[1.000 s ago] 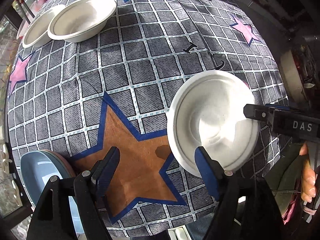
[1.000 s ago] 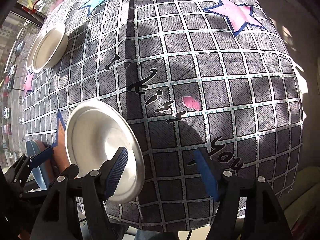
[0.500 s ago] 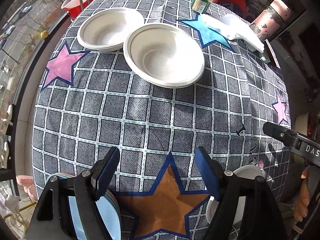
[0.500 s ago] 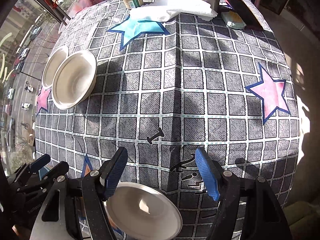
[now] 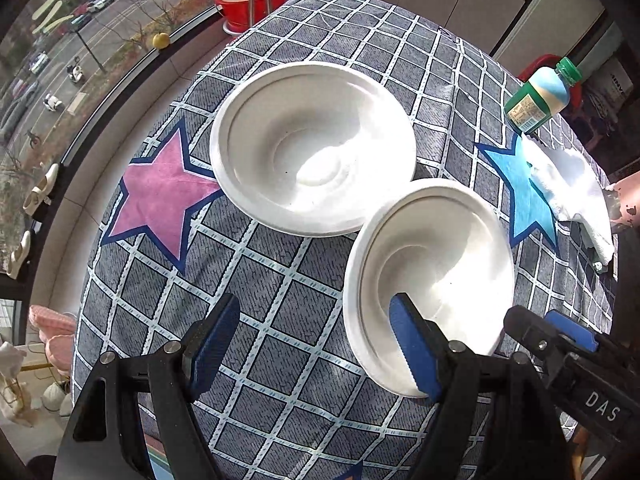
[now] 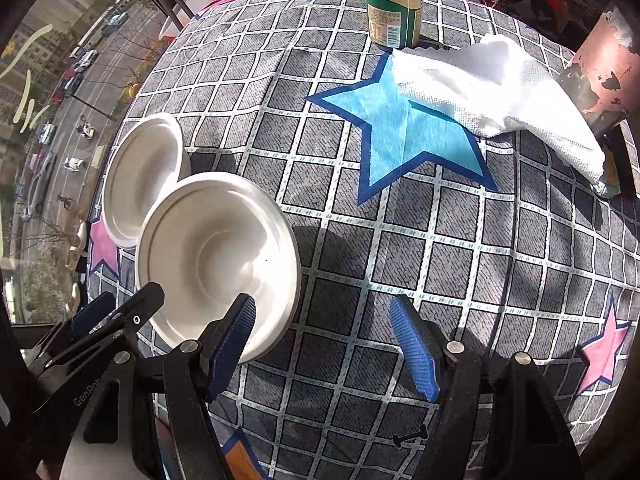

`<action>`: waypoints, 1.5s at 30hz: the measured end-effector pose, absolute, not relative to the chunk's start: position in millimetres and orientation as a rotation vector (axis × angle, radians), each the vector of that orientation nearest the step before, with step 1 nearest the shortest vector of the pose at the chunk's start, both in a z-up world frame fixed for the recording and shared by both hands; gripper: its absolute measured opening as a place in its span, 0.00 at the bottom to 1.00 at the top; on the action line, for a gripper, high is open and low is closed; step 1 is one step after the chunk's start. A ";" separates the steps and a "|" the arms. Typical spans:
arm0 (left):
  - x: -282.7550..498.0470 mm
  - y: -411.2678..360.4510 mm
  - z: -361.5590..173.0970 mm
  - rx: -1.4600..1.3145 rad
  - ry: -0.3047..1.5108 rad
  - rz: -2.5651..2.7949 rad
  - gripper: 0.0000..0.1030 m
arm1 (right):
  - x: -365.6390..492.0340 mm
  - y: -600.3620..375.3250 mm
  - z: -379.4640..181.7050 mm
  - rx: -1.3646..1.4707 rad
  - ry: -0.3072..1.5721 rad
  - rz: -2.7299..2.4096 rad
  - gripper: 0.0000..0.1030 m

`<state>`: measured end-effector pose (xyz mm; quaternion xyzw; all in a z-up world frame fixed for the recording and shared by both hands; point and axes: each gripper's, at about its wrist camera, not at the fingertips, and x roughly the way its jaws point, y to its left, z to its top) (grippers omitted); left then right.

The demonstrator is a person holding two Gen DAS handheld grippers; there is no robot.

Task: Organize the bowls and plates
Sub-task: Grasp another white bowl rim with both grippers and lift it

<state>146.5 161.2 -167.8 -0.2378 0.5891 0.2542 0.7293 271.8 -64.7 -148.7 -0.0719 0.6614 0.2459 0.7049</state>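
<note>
Two white bowls sit side by side on the checked tablecloth. The near bowl (image 5: 432, 264) (image 6: 216, 256) touches or overlaps the far bowl (image 5: 312, 148) (image 6: 144, 176). My left gripper (image 5: 312, 348) hangs open over the near bowl's left rim, one blue finger (image 5: 412, 348) above its inside and the other over cloth. My right gripper (image 6: 322, 348) is open over the same bowl's right rim, with its left finger (image 6: 232, 344) above the bowl. No pad presses on the bowl. Each gripper shows in the other's view: the right gripper (image 5: 560, 344) and the left gripper (image 6: 108, 316).
A green-capped bottle (image 6: 394, 4), a white cloth (image 6: 500, 92) and a worn pink cylinder (image 6: 600, 76) stand at the table's far right. A red basin (image 5: 256, 0) sits beyond the far edge. The window and the table's edge run along the left.
Both grippers have swept across the table from the lone white bowl and the blue plates to the pair of bowls. The lone bowl and blue plates have left view.
</note>
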 end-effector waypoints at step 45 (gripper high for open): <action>186.3 49.0 -213.6 -0.291 1.468 0.364 0.42 | 197.1 -113.1 -211.2 -0.150 1.675 0.647 0.21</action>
